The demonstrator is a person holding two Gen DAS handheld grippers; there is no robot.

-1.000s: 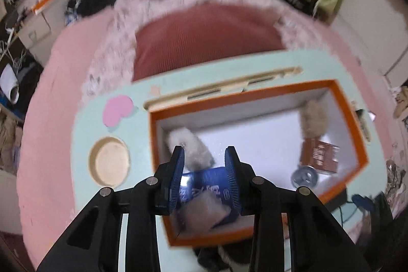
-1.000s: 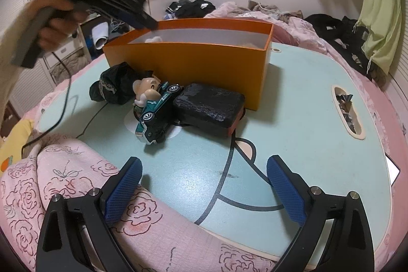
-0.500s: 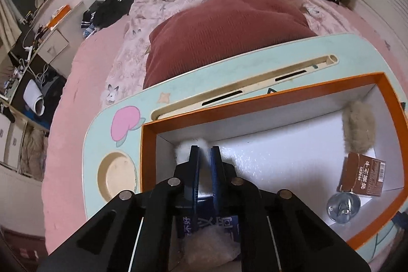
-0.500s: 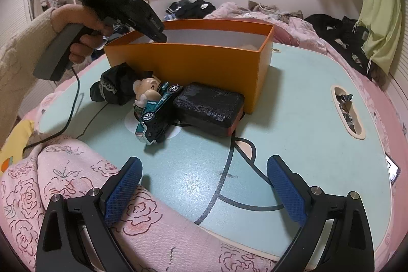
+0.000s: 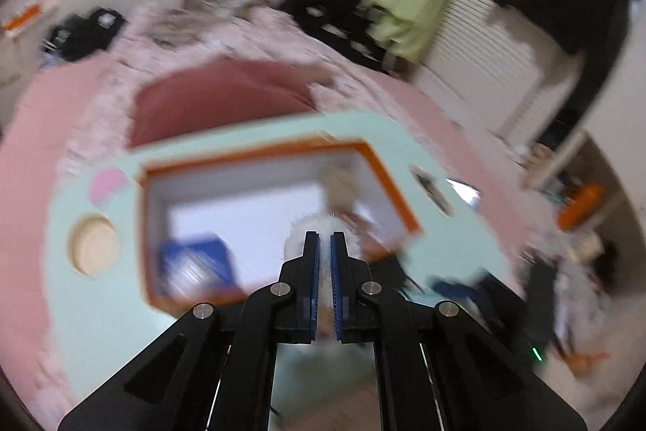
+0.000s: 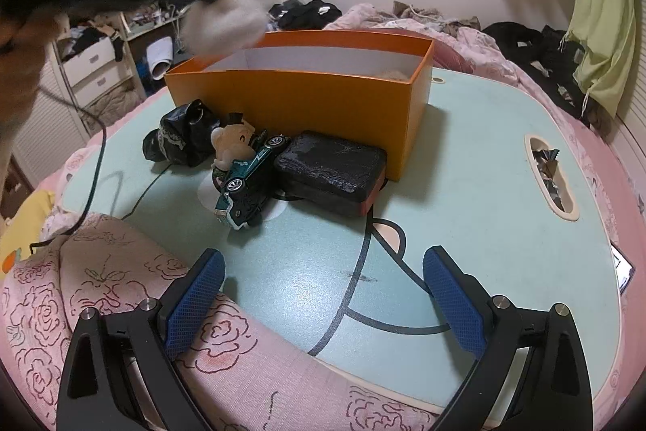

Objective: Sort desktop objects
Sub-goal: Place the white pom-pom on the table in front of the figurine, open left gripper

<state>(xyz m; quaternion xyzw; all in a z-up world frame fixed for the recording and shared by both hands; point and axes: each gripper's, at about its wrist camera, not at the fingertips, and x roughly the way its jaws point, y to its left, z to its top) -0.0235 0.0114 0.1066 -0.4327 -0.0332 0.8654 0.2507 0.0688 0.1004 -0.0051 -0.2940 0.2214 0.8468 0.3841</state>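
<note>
From your left claw's camera, your left claw [image 5: 324, 243] is pinched tight on a white fluffy ball [image 5: 319, 229], held above the orange box [image 5: 393, 188]. A second ago the ball lay inside the box beside the blue packet [image 5: 198, 263]; the packet was then between the claw's pads, and now it rests in the box, at its left end.

From your right claw's camera, your right claw [image 6: 323, 293] is wide apart, holding nothing, low over the worktop [image 6: 484, 196] in front of the box, just like before. The green toy car [image 6: 246, 184], little figure [image 6: 232, 146], black bag [image 6: 181, 138] and black case [image 6: 329, 172] sit in front of the box, not sorted yet. I think most of the job is left.
</note>
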